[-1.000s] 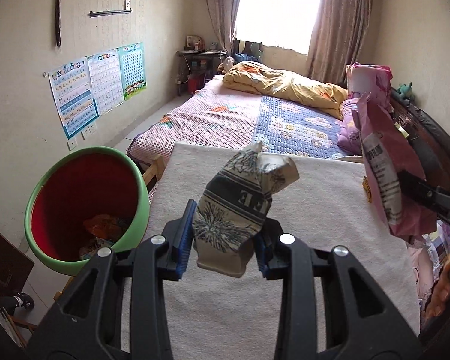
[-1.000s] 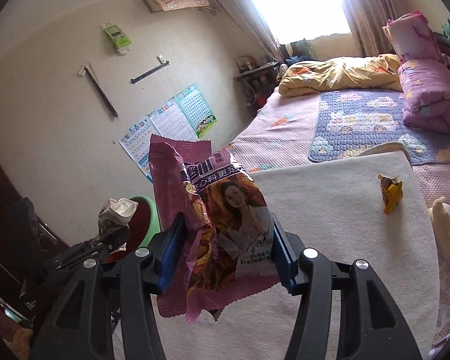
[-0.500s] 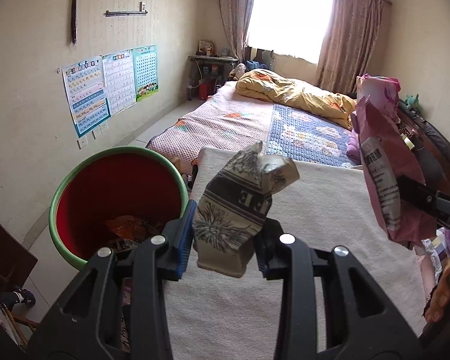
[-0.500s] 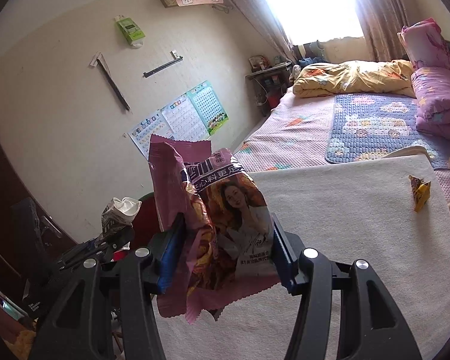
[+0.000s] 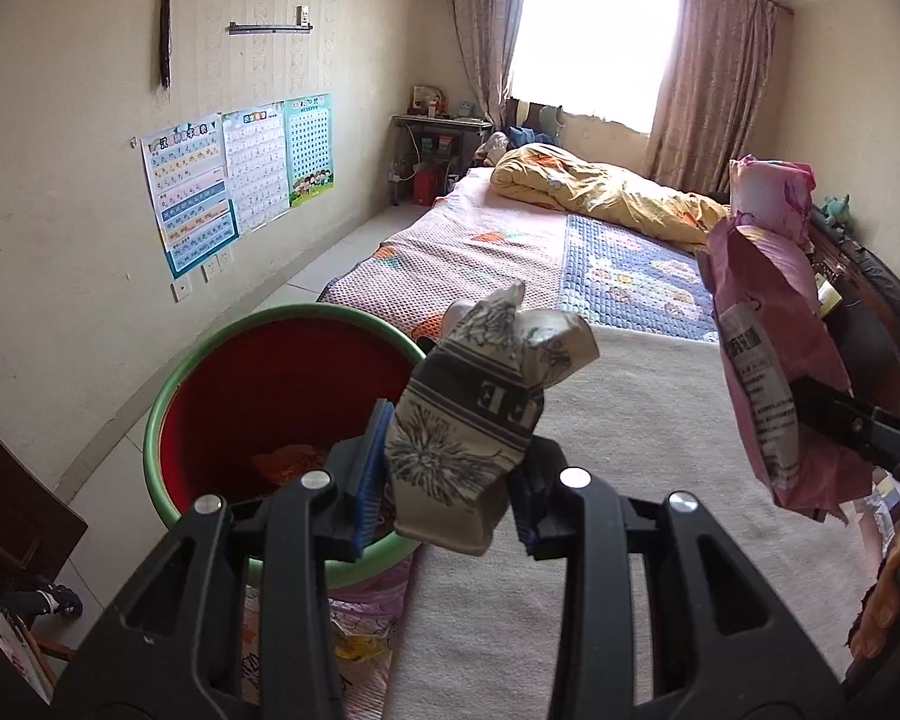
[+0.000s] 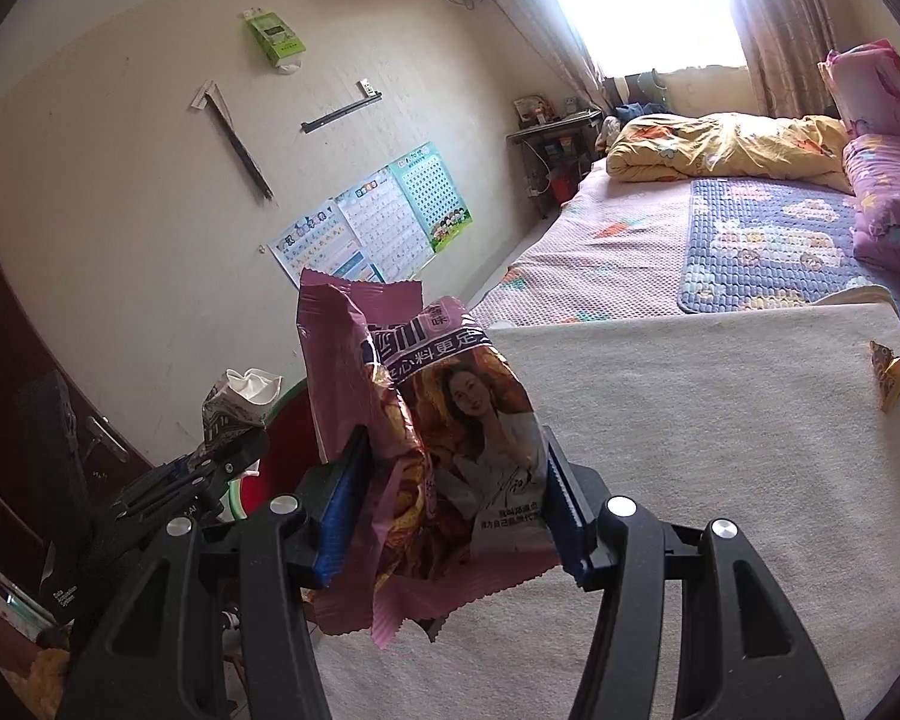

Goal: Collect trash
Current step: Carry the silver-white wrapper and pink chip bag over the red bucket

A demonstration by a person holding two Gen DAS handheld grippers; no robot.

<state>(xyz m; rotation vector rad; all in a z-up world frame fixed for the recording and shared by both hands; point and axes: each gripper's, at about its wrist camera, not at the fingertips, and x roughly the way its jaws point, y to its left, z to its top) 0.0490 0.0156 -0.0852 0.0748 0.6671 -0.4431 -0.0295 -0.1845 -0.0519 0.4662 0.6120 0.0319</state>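
Crumpled paper cup (image 5: 480, 420) ×1 pinched in L gripper (image 5: 450, 495), pink wrapper (image 6: 444, 450) ×1 in R gripper (image 6: 450, 531).

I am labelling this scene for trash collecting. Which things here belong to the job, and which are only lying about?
Belongs to the job:
- crumpled paper cup in the left tongs
- pink snack bag in the right tongs
- green bin
- yellow wrapper on the beige blanket

Only lying about:
- yellow quilt
- wall posters
- pink pillows
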